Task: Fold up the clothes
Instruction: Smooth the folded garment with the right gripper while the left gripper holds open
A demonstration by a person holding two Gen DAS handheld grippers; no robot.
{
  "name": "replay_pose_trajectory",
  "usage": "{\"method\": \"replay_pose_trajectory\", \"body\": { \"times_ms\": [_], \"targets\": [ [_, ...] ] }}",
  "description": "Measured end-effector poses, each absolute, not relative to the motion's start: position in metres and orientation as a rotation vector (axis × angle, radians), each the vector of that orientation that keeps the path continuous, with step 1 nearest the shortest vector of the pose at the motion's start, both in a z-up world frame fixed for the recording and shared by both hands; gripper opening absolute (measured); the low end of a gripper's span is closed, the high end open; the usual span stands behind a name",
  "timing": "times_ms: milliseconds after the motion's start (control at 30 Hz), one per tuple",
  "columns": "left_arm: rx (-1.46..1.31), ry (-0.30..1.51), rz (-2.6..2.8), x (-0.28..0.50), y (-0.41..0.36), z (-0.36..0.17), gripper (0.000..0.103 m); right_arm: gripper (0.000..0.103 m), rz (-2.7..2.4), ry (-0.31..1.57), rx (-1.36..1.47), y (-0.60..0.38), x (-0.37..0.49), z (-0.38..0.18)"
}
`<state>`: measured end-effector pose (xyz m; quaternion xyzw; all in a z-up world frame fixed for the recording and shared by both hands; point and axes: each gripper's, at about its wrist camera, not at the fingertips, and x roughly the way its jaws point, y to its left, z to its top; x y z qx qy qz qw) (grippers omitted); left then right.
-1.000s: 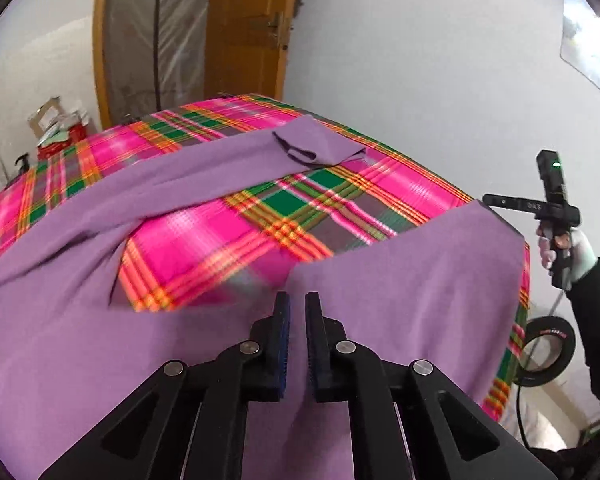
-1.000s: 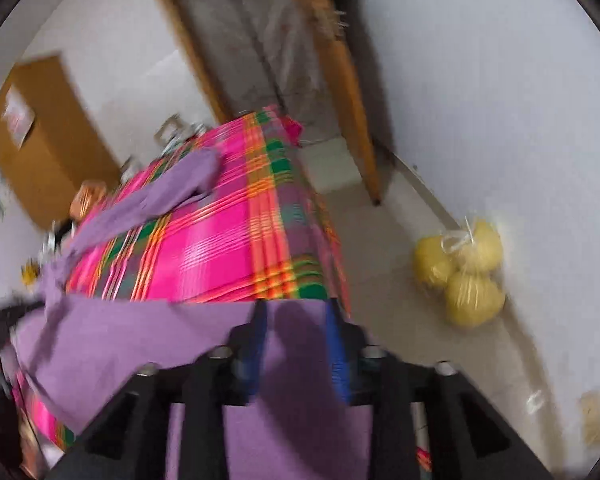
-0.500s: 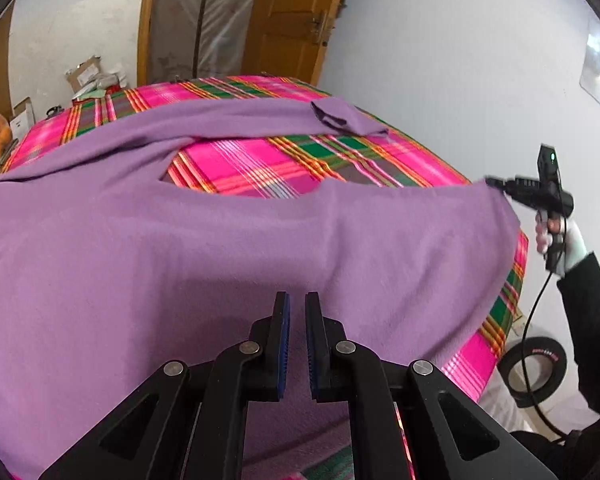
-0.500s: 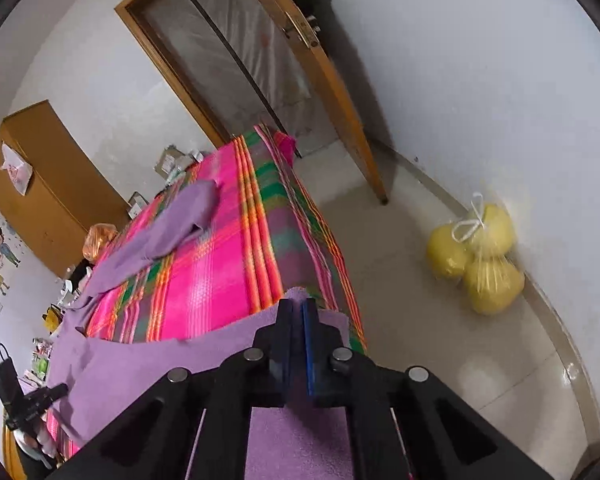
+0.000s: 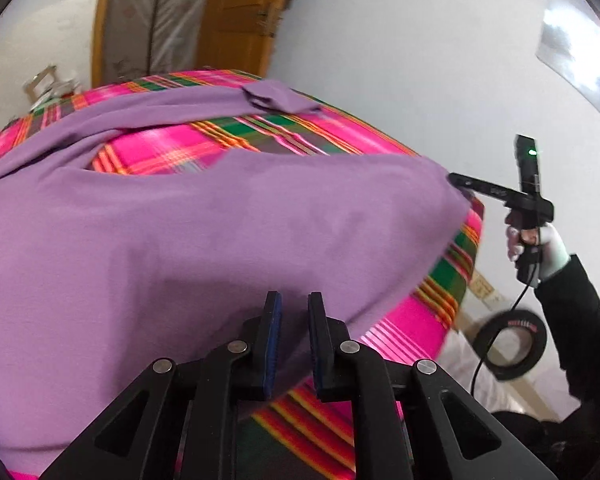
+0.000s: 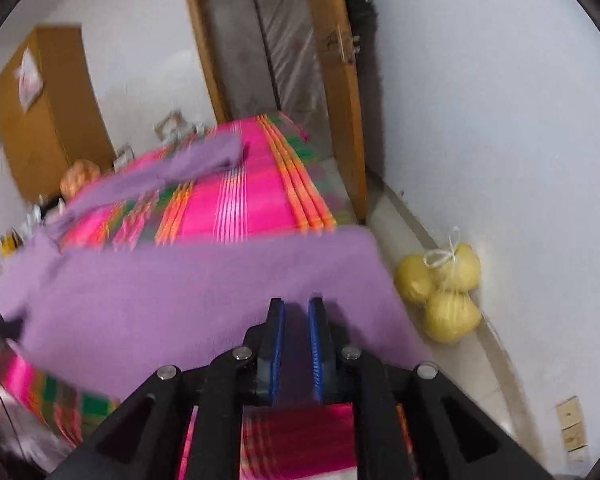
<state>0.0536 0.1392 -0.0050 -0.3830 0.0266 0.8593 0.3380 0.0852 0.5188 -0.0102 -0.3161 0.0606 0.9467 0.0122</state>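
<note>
A purple long-sleeved garment (image 5: 204, 224) lies spread over the pink plaid bed cover (image 5: 412, 320), with one sleeve (image 5: 276, 96) stretched toward the far end. My left gripper (image 5: 294, 320) is at the garment's near hem, its jaws slightly apart with purple cloth between them. In the right wrist view the garment (image 6: 188, 288) covers the near end of the bed. My right gripper (image 6: 296, 324) is over its corner, jaws also a little apart with cloth in the gap. The left wrist view shows the right gripper (image 5: 458, 182) at the garment's right corner, held by a gloved hand (image 5: 548, 252).
The bed fills most of both views, with a white wall (image 6: 500, 120) close on the right. A bag of yellow fruit (image 6: 444, 292) sits on the floor by that wall. A wooden door (image 6: 340, 92) and a cupboard (image 6: 48, 116) stand beyond. A ring light (image 5: 512, 344) lies low at the right.
The garment has come down over the near end of the bed. Both grippers' jaws, closed on the cloth half a second ago, now stand slightly apart.
</note>
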Motion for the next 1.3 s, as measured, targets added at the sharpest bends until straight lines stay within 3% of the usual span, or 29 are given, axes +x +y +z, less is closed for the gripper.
{"method": "replay_pose_trajectory", "body": {
  "times_ms": [67, 300, 433, 600, 700, 900, 1033, 1100, 1167, 1300],
  "targets": [
    [-0.965, 0.124, 2.257, 0.065, 0.143, -0.005, 0.012, 0.013, 2.956, 0.155, -0.981, 0.507, 0.090, -0.009],
    [-0.946, 0.027, 2.307, 0.068, 0.120, 0.003, 0.012, 0.015, 3.069, 0.070, -0.984, 0.448, 0.093, 0.001],
    [-0.931, -0.043, 2.404, 0.056, 0.095, 0.013, 0.012, 0.016, 3.205, 0.026, -1.128, 0.391, 0.066, 0.004],
    [-1.000, -0.102, 2.561, 0.029, 0.049, 0.016, 0.012, 0.030, 3.383, 0.007, -1.210, 0.314, 0.028, 0.026],
    [-1.029, -0.138, 2.604, 0.024, 0.029, 0.012, 0.012, 0.031, 3.454, -0.044, -1.300, 0.268, -0.004, 0.035],
    [-1.065, -0.219, 2.620, 0.023, 0.002, 0.000, 0.012, 0.033, 3.420, -0.326, -1.595, 0.195, -0.062, 0.024],
    [-1.049, -0.242, 2.608, 0.027, 0.000, -0.001, 0.012, 0.033, 3.336, -0.346, -1.791, 0.182, -0.100, 0.001],
    [-1.046, -0.241, 2.596, 0.027, 0.001, -0.001, 0.012, 0.031, 3.328, -0.360, -1.827, 0.179, -0.105, -0.002],
    [-1.048, -0.247, 2.581, 0.027, 0.001, -0.002, 0.012, 0.003, 3.340, -0.444, -1.813, 0.174, -0.101, 0.000],
    [-1.062, -0.285, 2.560, 0.025, -0.001, -0.004, 0.012, 0.002, 3.341, -0.544, -1.772, 0.166, -0.100, 0.002]
  ]
}}
